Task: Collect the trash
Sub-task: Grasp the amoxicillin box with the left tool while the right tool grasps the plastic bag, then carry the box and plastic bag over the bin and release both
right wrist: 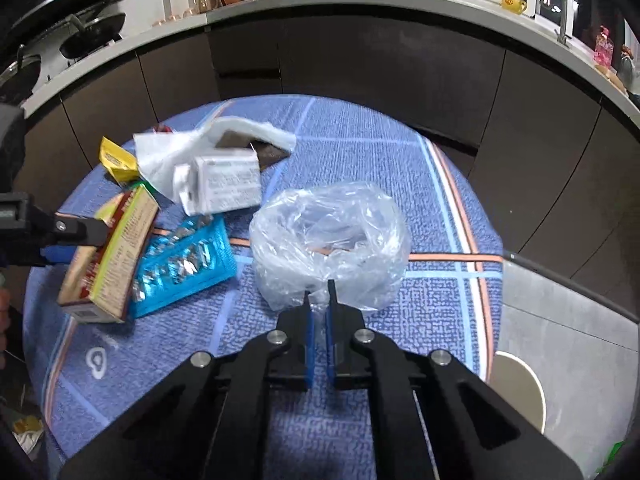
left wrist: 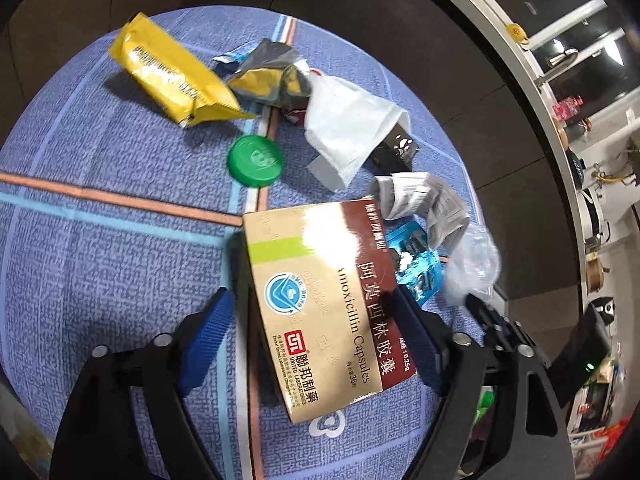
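Blue pads of the right gripper point(right wrist: 319, 294) are pinched together on the near edge of the clear plastic bag point(right wrist: 328, 240), which sits on the blue tablecloth point(right wrist: 360, 148). Left of it, the left gripper point(left wrist: 316, 308) stands wide around the medicine box point(left wrist: 320, 300) (whether its pads touch is unclear). Farther back lie a blue blister pack point(right wrist: 184, 264), green cap point(left wrist: 255, 162), white wrapper point(left wrist: 352, 128) and yellow packet point(left wrist: 172, 76).

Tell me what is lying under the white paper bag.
A dark, glossy wrapper pokes out from beneath the white paper bag, and a small red-and-white scrap shows at its other edge. How far either extends, or anything else beneath it, is covered.
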### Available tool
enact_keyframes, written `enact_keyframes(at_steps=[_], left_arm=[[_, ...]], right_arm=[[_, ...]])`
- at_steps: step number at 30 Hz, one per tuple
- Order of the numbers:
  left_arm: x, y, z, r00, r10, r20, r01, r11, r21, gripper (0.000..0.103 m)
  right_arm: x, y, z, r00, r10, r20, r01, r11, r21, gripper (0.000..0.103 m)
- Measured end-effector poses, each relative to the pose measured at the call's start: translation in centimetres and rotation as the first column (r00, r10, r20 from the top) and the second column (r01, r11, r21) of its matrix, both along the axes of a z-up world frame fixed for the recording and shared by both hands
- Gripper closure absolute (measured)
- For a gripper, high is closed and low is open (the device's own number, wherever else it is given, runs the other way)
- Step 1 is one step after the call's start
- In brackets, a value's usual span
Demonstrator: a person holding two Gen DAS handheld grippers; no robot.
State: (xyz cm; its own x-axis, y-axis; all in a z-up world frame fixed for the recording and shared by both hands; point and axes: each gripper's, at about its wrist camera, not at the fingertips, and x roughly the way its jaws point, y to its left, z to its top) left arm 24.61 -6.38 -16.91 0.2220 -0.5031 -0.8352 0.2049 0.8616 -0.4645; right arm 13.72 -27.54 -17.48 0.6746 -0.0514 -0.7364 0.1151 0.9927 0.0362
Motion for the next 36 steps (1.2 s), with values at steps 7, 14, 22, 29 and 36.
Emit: enact_keyframes(at_steps=[7,14,22,29,36], left_arm=[[-0.8,-1.3,1.7,0.998,0.005,0.066,-0.009,0.998,0.064,0.008],[-0.3,-3.5,0.5,0.998,-0.031,0.061,0.021,0.986,0.163,0.014],[-2.7,-3.3,2.4,0.991,-0.076,0.111,0.059,0.987,0.151,0.027],[-8.1,-6.9,7.9,0.944,-0.223,0.242,0.203,0.973,0.105,0.028],[-11.4,-13.4,10.4,0.877,-0.399,0.268,0.406,0.913,0.033,0.028]], right_arm=[[-1.8,0.8,1.7,0.999,0.015,0.044,-0.016,1.000,0.025,0.097],[-3.7,0.8,2.6,0.998,0.015,0.057,-0.017,0.999,0.036,0.097],[-6.6,-0.1,5.4,0.991,-0.008,0.132,0.001,0.999,0.054,0.097],[-11.0,-1.8,8.3,0.978,-0.058,0.198,0.049,0.997,0.052,0.097],[-15.6,-5.2,8.5,0.969,-0.151,0.196,0.146,0.988,0.042,0.097]])
